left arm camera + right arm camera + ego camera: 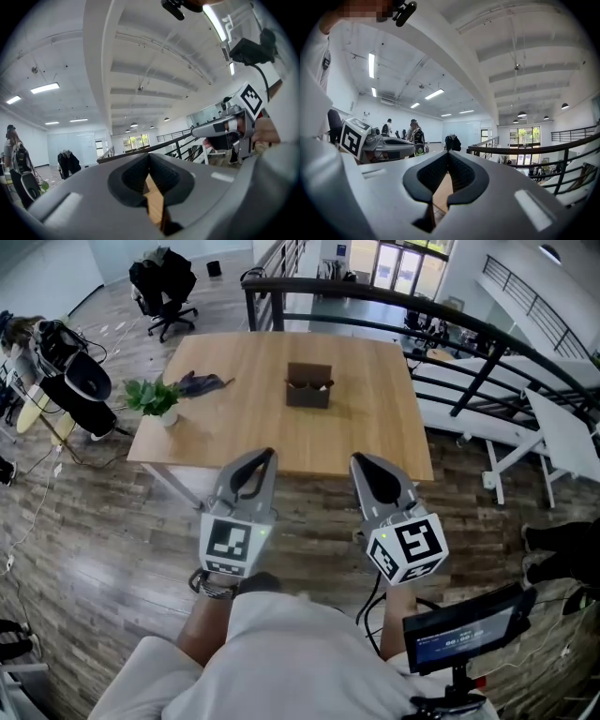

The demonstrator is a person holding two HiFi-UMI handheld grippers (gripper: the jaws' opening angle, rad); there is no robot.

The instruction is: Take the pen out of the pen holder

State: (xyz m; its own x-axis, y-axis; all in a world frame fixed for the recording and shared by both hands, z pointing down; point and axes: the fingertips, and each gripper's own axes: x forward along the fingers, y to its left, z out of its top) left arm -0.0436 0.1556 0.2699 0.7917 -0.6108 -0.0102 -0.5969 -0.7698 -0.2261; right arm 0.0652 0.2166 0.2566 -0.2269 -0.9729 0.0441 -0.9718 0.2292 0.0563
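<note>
Head view showed me the pen holder (308, 390), a dark boxy thing, standing upright near the middle of the wooden desk (244, 432). A few pale bits showed at its open top. I took at least one of them for the pen, but they were too small for me to be sure. A small potted plant (154, 397) sat near the desk's left edge, with a dark floppy item (200, 383) just beside it. Both were well apart from the holder.

I held the left gripper (266, 456) and the right gripper (360, 461) side by side over the floor, short of the desk's near edge. Neither touched anything. The left gripper view showed the left gripper's (149, 156) jaws pressed together at the tips, with only a slit of desk wood visible through the hollow between the pads. The right gripper view showed the right gripper's (448, 154) jaws the same way, shut on nothing.

By my judgement the task had not begun. The holder looked untouched, so the whole job was left: reaching over the desk, spreading one pair of jaws, pinching the pen and lifting it clear.
</note>
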